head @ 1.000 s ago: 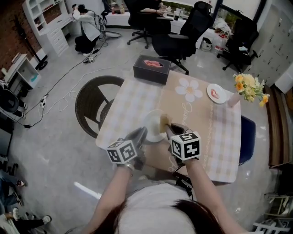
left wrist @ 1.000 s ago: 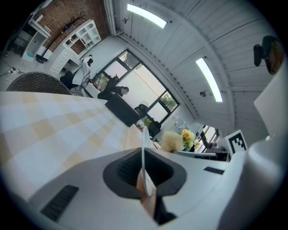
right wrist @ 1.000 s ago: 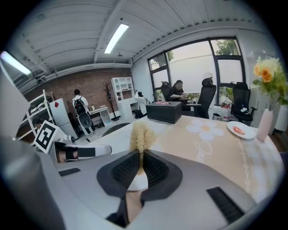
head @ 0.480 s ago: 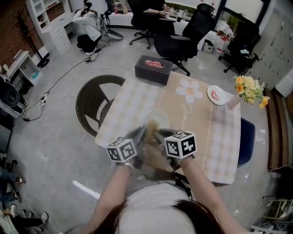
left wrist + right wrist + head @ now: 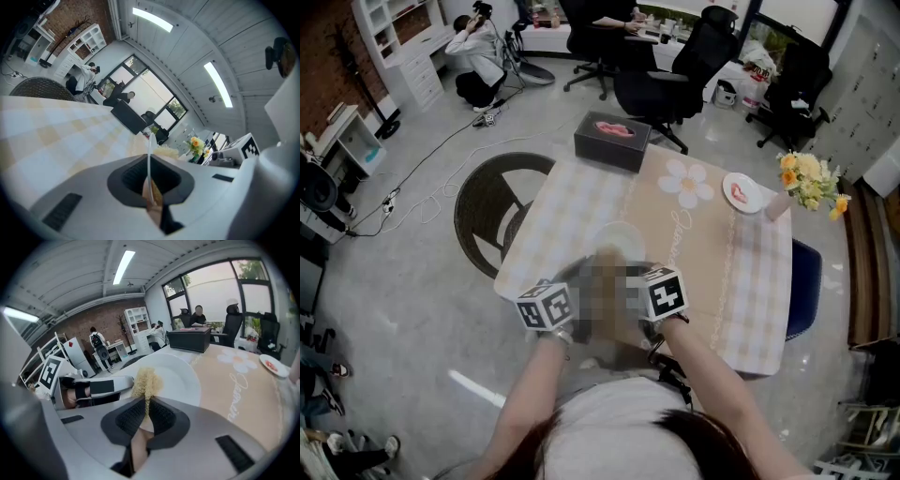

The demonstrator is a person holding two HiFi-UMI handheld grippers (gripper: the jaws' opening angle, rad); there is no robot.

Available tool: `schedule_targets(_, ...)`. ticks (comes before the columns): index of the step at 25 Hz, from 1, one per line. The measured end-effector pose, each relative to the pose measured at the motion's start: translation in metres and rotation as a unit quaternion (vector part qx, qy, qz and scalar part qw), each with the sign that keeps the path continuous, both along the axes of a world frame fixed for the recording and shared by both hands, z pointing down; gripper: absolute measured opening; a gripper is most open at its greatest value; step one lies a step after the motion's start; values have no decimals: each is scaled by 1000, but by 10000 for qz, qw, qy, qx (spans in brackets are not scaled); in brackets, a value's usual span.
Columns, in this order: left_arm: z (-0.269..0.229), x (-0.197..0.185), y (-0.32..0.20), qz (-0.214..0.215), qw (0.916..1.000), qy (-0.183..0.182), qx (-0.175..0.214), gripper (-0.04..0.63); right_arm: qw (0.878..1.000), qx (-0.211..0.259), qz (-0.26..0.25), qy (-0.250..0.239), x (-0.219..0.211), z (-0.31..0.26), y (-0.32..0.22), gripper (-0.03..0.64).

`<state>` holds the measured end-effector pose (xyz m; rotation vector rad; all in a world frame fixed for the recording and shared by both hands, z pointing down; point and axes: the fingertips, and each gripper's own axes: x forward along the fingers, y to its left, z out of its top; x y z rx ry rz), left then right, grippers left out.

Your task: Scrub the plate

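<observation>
Holding the plate (image 5: 180, 376) by its rim, we keep it near the front-left edge of the table (image 5: 750, 281). The jaws of our left gripper (image 5: 149, 180) are pinched shut on it, and that gripper sees the plate edge-on as a thin white line. Whether the plate rests on the cloth or is lifted off it, we cannot tell.

Our right gripper (image 5: 146, 412) is clamped on a pale yellow scrubber (image 5: 146, 382), whose tuft lies against the plate's near face. Over the last second we have drawn that scrubber from the plate's right edge to its middle and on toward us, and the right marker cube has slid left with it. The plate has barely shifted. We judge this to be one stroke of a scrubbing pass already under way, with more of the face probably still to be covered.
</observation>
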<state>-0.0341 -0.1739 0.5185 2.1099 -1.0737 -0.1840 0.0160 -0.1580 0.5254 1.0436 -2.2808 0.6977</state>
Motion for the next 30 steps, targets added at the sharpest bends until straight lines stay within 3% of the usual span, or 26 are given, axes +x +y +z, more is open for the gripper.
schedule_targets(14,1,0,0,-11,10000,-5,-12,20,9971,388,89,645,30,11,-16,29)
schedule_targets(30,-1,-1,1,-22,10000,-29,-5,20,9908,624,767,927,73,10,-46,29)
